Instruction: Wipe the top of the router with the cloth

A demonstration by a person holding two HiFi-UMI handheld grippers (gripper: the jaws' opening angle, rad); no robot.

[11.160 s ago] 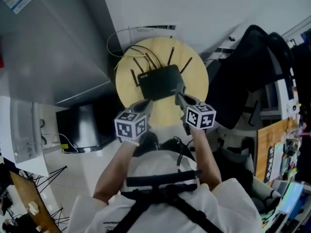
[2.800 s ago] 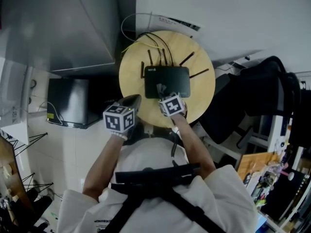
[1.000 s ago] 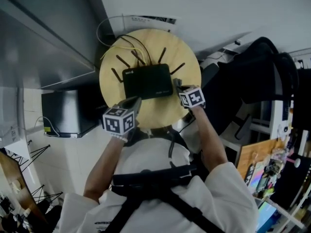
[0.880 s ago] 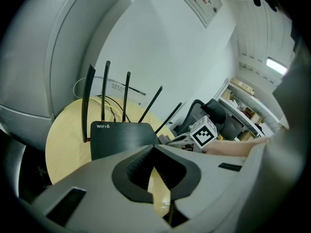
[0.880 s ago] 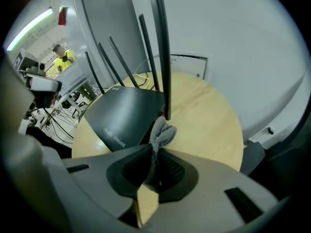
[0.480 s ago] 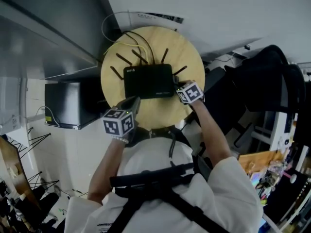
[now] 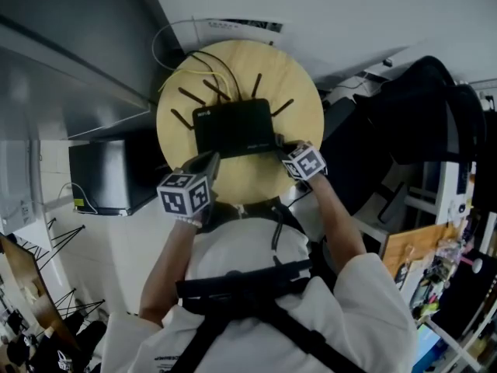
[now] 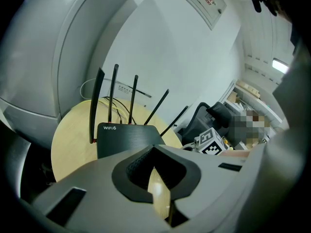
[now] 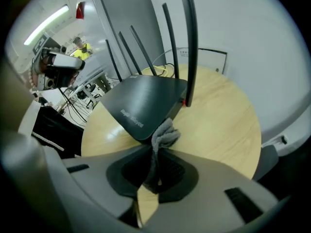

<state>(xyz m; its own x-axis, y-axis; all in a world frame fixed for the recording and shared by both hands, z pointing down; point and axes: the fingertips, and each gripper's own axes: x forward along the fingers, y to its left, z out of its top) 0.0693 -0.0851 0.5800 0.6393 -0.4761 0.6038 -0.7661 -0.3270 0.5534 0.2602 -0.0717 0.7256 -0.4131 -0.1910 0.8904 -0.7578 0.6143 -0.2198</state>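
Hovering just off the router's near-left corner, the left hand-held gripper (image 7: 208,162) is clenched on nothing, idling over the surface (image 7: 304,103). The router (image 7: 233,127) is sitting mid-surface, long axis running left-right, antennas (image 7: 256,85) along the far edge. The right hand-held gripper (image 9: 156,148) is pinching the cloth (image 9: 163,134), bunched against the near-right corner. The top is lying ahead-left of it, so right is nearer. Only the right gripper view is showing the cloth; the head view is hiding it behind the cube (image 7: 303,162).

Black router (image 7: 233,127) lies flat; grey cloth (image 9: 163,135) apparently touches its corner.
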